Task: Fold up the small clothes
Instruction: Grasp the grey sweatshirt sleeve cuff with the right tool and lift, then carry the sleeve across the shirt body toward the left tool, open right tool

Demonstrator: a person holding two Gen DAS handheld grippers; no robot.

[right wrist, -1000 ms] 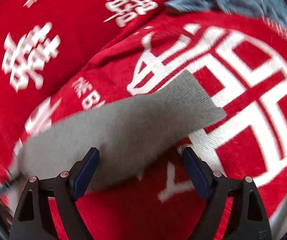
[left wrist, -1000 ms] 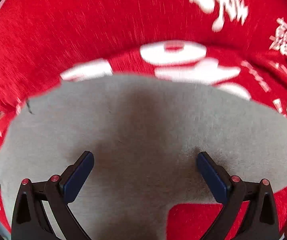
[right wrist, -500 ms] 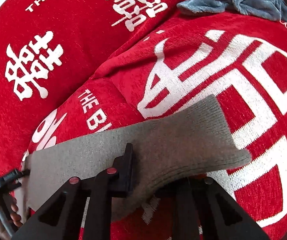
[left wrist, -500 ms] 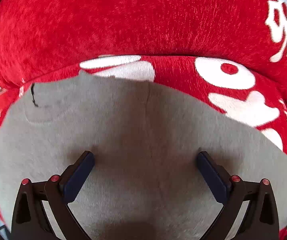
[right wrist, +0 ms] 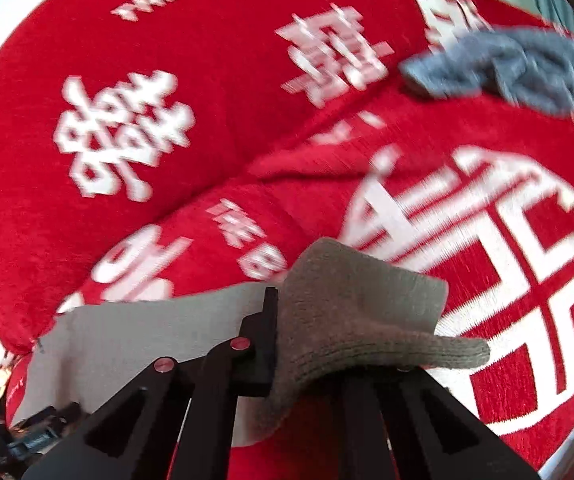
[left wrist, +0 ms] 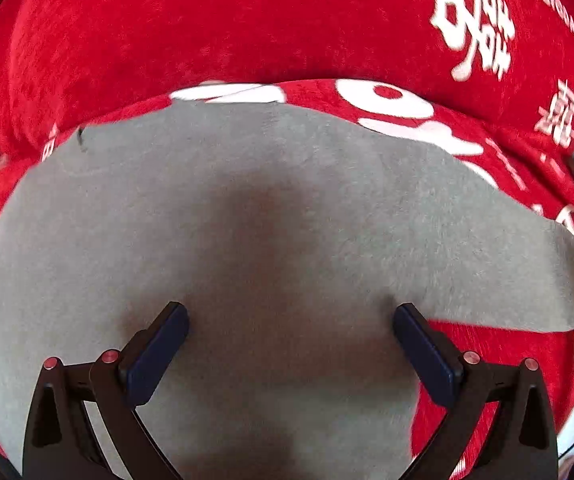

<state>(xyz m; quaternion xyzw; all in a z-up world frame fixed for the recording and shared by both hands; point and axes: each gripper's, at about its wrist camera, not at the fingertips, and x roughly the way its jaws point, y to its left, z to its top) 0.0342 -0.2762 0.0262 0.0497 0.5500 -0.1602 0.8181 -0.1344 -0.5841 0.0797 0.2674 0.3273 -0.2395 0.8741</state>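
Observation:
A grey sock lies spread flat on the red cushion and fills most of the left wrist view. My left gripper is open and points steeply down at the sock, with one fingertip on either side of its middle. In the right wrist view the sock's ribbed end is bunched and raised off the cushion, and my right gripper is shut on it. The knit drapes over the right finger and hides it. The rest of the sock runs off flat to the lower left.
The red seat cover carries large white characters, and a backrest cushion rises behind it. A blue-grey cloth lies crumpled at the far right of the seat. Dark parts of the other tool show at the lower left.
My right gripper closed on the sock's ribbed end and lifted it off the cushion. My left gripper stayed open and shifted over the sock's flat part.

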